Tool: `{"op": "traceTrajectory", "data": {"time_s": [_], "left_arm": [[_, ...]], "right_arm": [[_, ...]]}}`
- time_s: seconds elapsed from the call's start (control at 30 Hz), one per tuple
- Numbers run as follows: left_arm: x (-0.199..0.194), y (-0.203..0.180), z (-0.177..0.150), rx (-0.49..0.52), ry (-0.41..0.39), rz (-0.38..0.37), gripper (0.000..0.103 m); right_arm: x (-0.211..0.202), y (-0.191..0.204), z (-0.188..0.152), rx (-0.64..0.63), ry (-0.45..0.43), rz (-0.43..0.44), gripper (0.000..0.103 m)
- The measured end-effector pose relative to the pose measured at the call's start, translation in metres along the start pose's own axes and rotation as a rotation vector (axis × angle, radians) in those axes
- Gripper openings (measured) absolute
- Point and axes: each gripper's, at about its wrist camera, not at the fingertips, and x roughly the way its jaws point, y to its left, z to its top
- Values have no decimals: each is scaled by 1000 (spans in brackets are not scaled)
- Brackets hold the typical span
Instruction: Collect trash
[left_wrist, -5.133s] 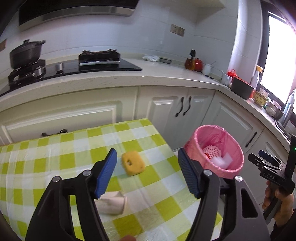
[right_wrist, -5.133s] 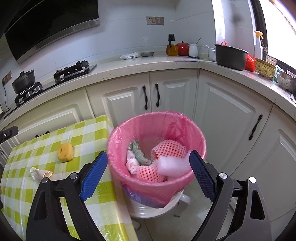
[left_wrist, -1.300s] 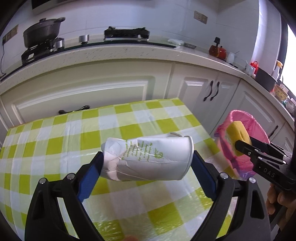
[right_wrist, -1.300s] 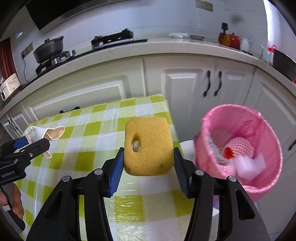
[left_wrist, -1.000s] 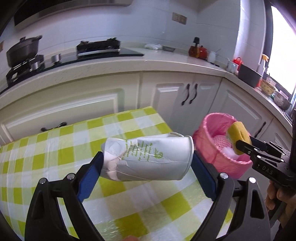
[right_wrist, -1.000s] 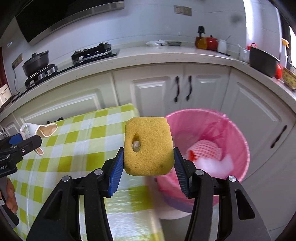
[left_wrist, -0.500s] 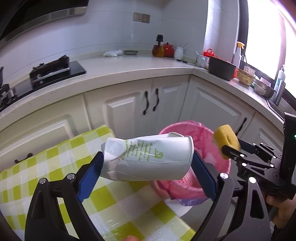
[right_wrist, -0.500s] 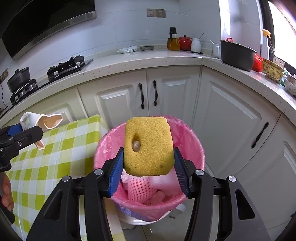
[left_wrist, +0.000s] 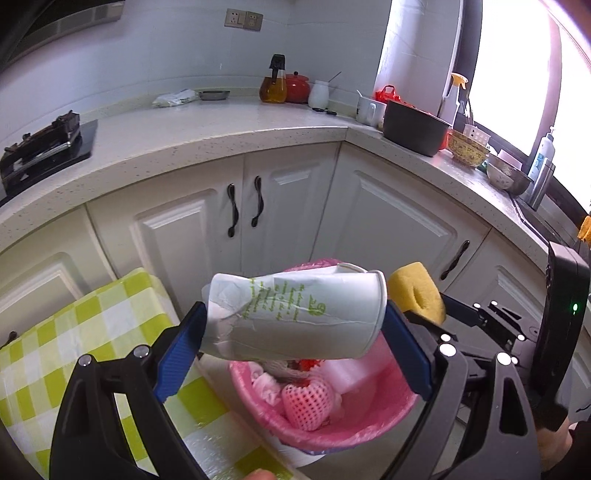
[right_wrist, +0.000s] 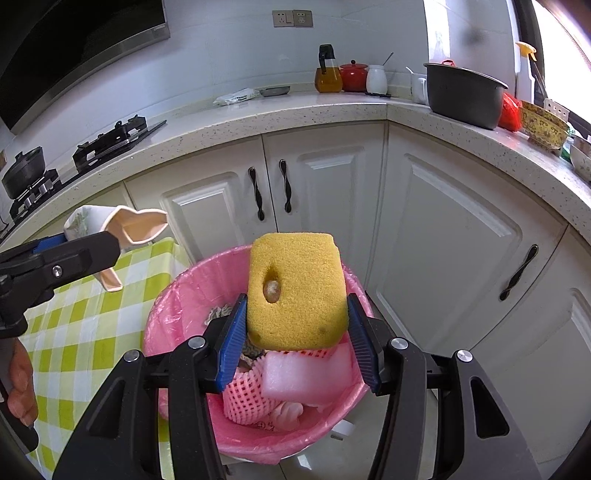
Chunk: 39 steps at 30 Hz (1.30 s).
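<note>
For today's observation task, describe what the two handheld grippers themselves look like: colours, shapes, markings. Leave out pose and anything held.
Both grippers share one design. The left gripper and right gripper have black angular frames forking into two arms, dotted with round silver bolt heads. Their fingers carry blue ribbed pads. In the left wrist view, the right gripper's upright black body shows a small green light. No cables or sleeves can be made out.
</note>
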Motion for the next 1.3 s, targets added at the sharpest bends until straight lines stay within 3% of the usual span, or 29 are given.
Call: {"op": "traceTrajectory", "data": {"time_s": [0.23,0.33,0.6,0.83,0.93,1.13,1.3], "left_arm": [[28,6,12,-75,34,-61,91],[34,10,13,-92,45,-54,95],[15,24,2,-96,25,-17,95],[-24,29,-19,-83,-11,0,97],[-45,30,-31,-79,-25,11,98],[-93,29,-68,-93,-31,41,98],[-125,23,-102,-93,-40,54,98]], "right_arm": [[11,-8,6,10,13,11,53],[12,-9,5,9,11,12,63],[12,-10,-3,27,13,13,63],[-17,-8,-20,58,-9,-10,66],[-35,-4,-28,70,-19,-30,74],[-75,8,-49,80,-40,-67,85],[-107,21,-77,85,-47,-88,85]]}}
